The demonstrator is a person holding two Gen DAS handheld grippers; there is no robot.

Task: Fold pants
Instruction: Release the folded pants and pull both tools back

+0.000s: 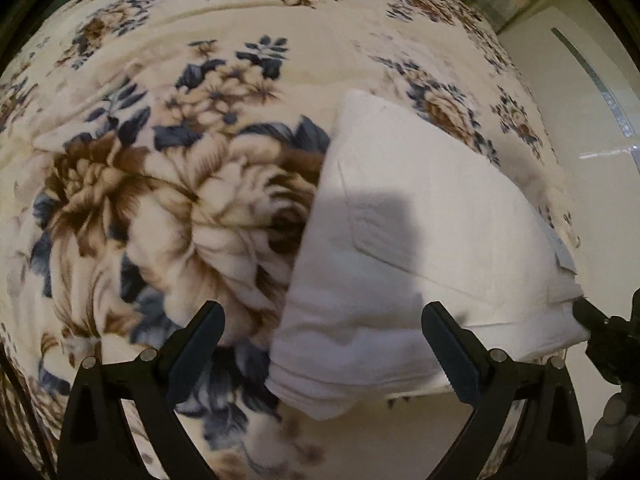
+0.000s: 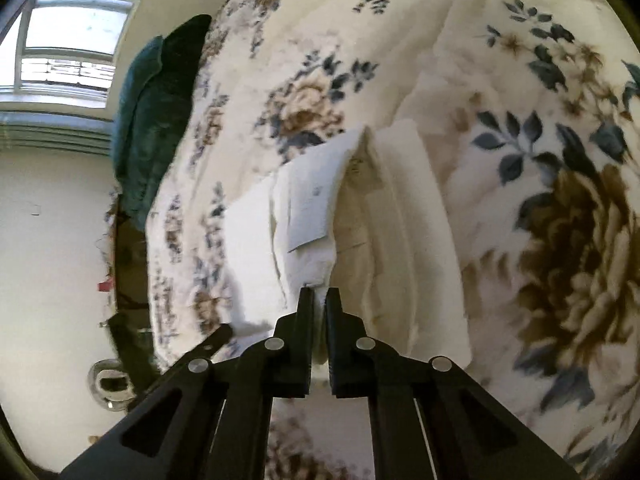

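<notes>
White pants [image 1: 420, 248] lie folded into a thick bundle on a floral blanket [image 1: 140, 200], near the bed's edge. My left gripper [image 1: 324, 316] is open and empty, its jaws spread wide just in front of the bundle's near edge. My right gripper [image 2: 319, 294] is shut on the bundle's waistband corner; white cloth shows between its jaws. The pants also show in the right wrist view [image 2: 320, 216], layers stacked, a white label on top. The right gripper's tip shows at the right edge of the left wrist view [image 1: 588, 312].
The blanket covers the whole bed [image 2: 560, 240]. A dark green pillow [image 2: 160, 112] lies at the bed's far end under a window [image 2: 72, 40]. A pale floor [image 1: 580, 120] runs along the bed's right side.
</notes>
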